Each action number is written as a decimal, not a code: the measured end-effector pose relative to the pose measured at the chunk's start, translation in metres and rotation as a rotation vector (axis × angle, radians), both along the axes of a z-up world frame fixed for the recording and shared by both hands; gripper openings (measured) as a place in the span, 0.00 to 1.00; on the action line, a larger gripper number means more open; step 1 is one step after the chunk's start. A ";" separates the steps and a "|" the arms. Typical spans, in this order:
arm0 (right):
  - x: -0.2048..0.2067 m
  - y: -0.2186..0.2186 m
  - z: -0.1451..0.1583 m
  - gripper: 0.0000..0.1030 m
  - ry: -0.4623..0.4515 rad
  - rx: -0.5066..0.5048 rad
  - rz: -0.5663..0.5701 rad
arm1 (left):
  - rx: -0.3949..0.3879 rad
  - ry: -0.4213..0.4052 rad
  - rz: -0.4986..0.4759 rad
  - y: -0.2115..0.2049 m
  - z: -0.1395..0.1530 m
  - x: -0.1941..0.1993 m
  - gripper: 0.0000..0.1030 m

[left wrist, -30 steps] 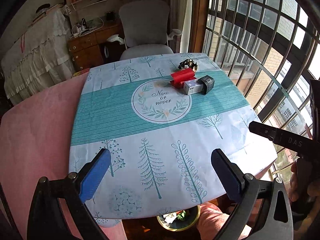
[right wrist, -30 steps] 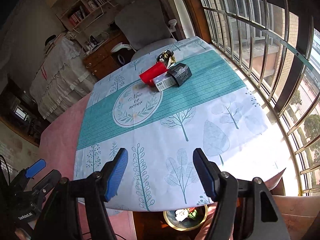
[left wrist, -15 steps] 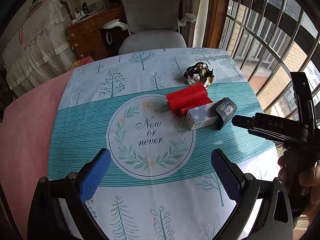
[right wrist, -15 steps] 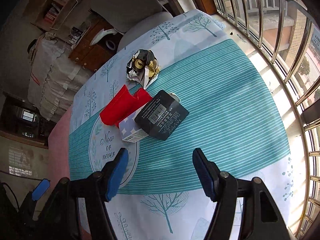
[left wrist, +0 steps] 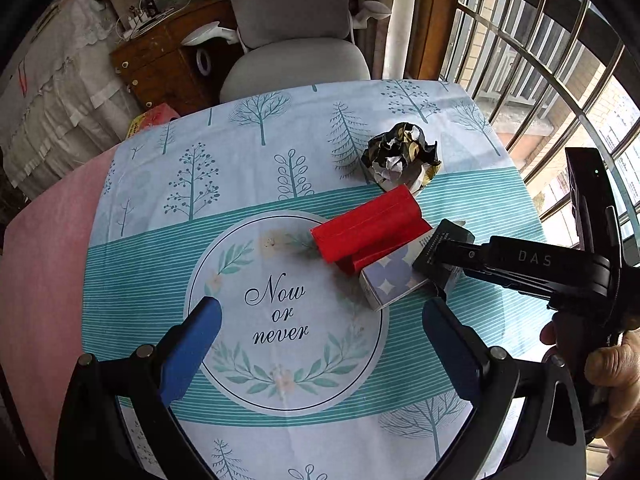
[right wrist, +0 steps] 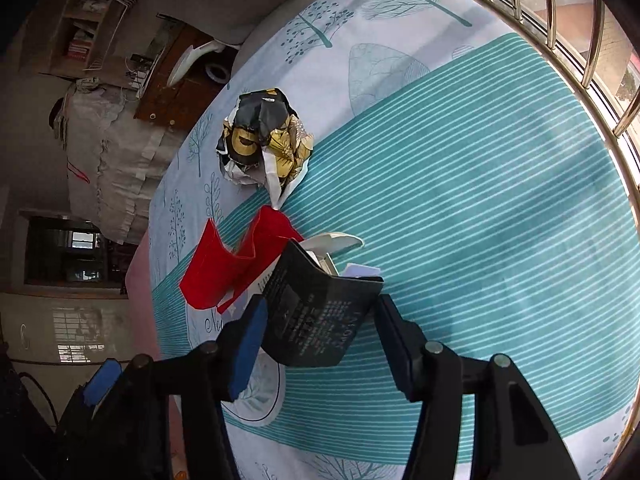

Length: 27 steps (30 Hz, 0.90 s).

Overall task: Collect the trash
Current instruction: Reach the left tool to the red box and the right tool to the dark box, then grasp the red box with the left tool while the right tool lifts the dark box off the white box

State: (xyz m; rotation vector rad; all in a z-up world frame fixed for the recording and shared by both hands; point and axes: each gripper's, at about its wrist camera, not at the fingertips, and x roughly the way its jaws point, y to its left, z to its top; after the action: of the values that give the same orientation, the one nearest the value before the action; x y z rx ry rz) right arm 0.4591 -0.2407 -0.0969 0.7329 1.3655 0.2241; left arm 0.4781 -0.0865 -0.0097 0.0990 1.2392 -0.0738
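Trash lies on the tree-print tablecloth (left wrist: 240, 160): a crumpled black-and-gold wrapper ball (left wrist: 400, 156) (right wrist: 264, 136), a red folded carton (left wrist: 368, 228) (right wrist: 236, 264), a pale patterned box (left wrist: 394, 284) and a black box (left wrist: 448, 232) (right wrist: 316, 312). My right gripper (right wrist: 320, 320) straddles the black box; its jaws are closing, the blue pads right beside the box's sides, no firm press visible. In the left wrist view it (left wrist: 440, 248) reaches in from the right. My left gripper (left wrist: 320, 312) hangs open and empty over the "Now or never" medallion.
A grey office chair (left wrist: 292, 40) and a wooden desk (left wrist: 160, 64) stand beyond the table's far edge. Window bars (left wrist: 540, 60) run along the right. Pink cloth (left wrist: 44, 260) covers the table's left side. A person's hand (left wrist: 608, 368) holds the right gripper.
Both grippers moved forward and down over the table toward the trash. The right gripper came around the black box and its jaws narrowed.
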 end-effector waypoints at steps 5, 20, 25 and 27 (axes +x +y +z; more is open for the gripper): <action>0.002 -0.004 0.008 0.18 -0.052 0.040 0.047 | 0.001 0.023 -0.035 -0.011 -0.007 0.023 0.97; 0.004 -0.018 0.007 0.04 -0.043 0.037 0.089 | -0.042 0.182 -0.143 -0.029 -0.056 0.092 0.88; 0.006 -0.018 0.006 0.11 -0.040 0.032 0.094 | -0.060 0.258 -0.145 -0.030 -0.081 0.101 0.74; 0.006 -0.018 0.004 0.17 -0.032 0.038 0.091 | -0.083 0.297 -0.127 -0.028 -0.091 0.104 0.59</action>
State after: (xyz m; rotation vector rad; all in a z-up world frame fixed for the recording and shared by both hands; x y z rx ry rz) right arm 0.4651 -0.2591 -0.0926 0.6966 1.3689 0.3333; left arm 0.5823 -0.1141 -0.1005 0.0971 1.5232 -0.2571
